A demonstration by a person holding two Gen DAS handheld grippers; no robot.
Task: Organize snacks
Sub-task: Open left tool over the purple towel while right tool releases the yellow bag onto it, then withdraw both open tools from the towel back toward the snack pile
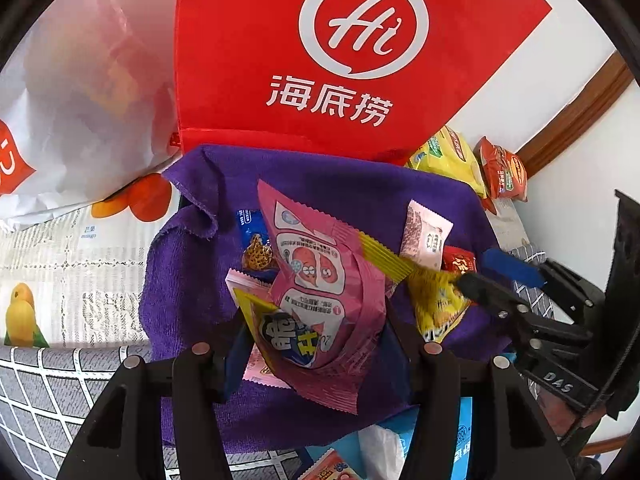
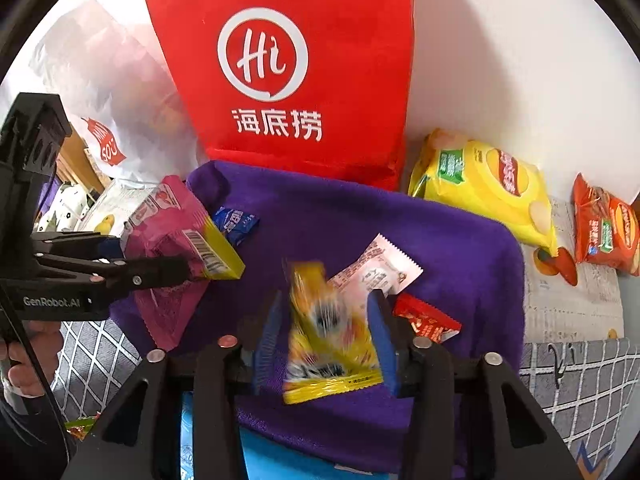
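Low in the centre of the right wrist view, the right gripper (image 2: pixel 326 340) has its blue pads on either side of a yellow snack packet (image 2: pixel 330 336), blurred with motion; the jaws seem to pinch it, just above the purple cloth (image 2: pixel 460 248). At the bottom centre of the left wrist view, the left gripper (image 1: pixel 316 344) pinches a pink snack packet (image 1: pixel 320 280) with a yellow end, raised over the same cloth. Both tools look mid-carry, so the step in hand appears to be moving picked packets; next, each needs a destination, perhaps the red bag (image 2: pixel 296 72) standing at the upper centre. Loose on the cloth lie a pale packet (image 2: pixel 376 268), a small red one (image 2: pixel 426 320) and a blue one (image 2: pixel 234 222).
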